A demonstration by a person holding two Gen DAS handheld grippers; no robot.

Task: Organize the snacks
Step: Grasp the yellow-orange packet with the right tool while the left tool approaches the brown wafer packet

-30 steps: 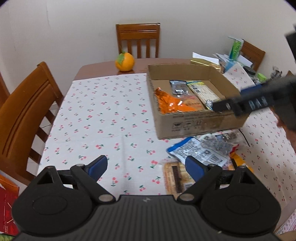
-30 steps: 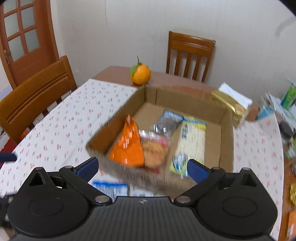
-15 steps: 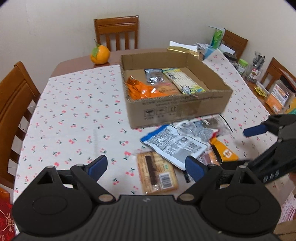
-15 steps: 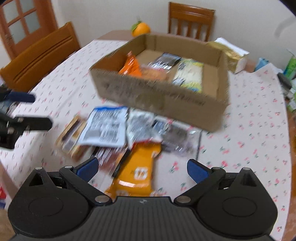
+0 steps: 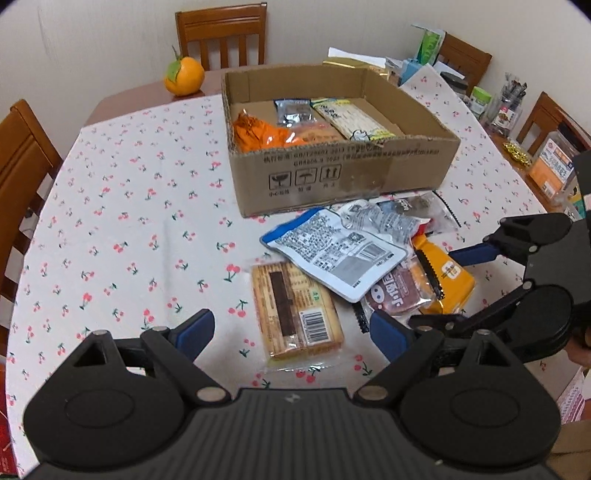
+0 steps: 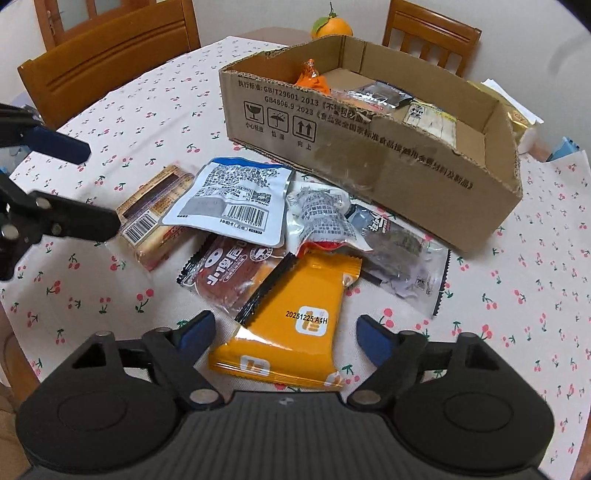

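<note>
An open cardboard box [image 5: 332, 177] [image 6: 369, 162] holds an orange bag [image 5: 258, 136], a silver packet [image 5: 293, 110] and a pale noodle pack [image 5: 351, 118]. In front of it lies a pile: a tan biscuit pack [image 5: 295, 314] [image 6: 155, 214], a white-and-blue pouch [image 5: 332, 254] [image 6: 229, 199], a brown packet [image 5: 395, 295] [image 6: 229, 273], a yellow packet [image 5: 447, 277] [image 6: 291, 325] and silver wrappers [image 6: 321, 218]. My left gripper [image 5: 291, 328] [image 6: 85, 184] hangs open over the biscuit pack. My right gripper [image 6: 285, 328] [image 5: 454, 284] is closing with the yellow packet between its jaws, pads apart from it.
An orange fruit [image 5: 184, 74] [image 6: 330, 26] sits on the bare wood behind the cherry-print tablecloth [image 5: 129, 221]. Wooden chairs [image 5: 22, 155] ring the table. Jars, cartons and packets [image 5: 498, 103] crowd the far right side.
Both grippers have dropped from over the box to the pile in front of it. The right gripper's jaws now stand narrower, astride the yellow packet.
</note>
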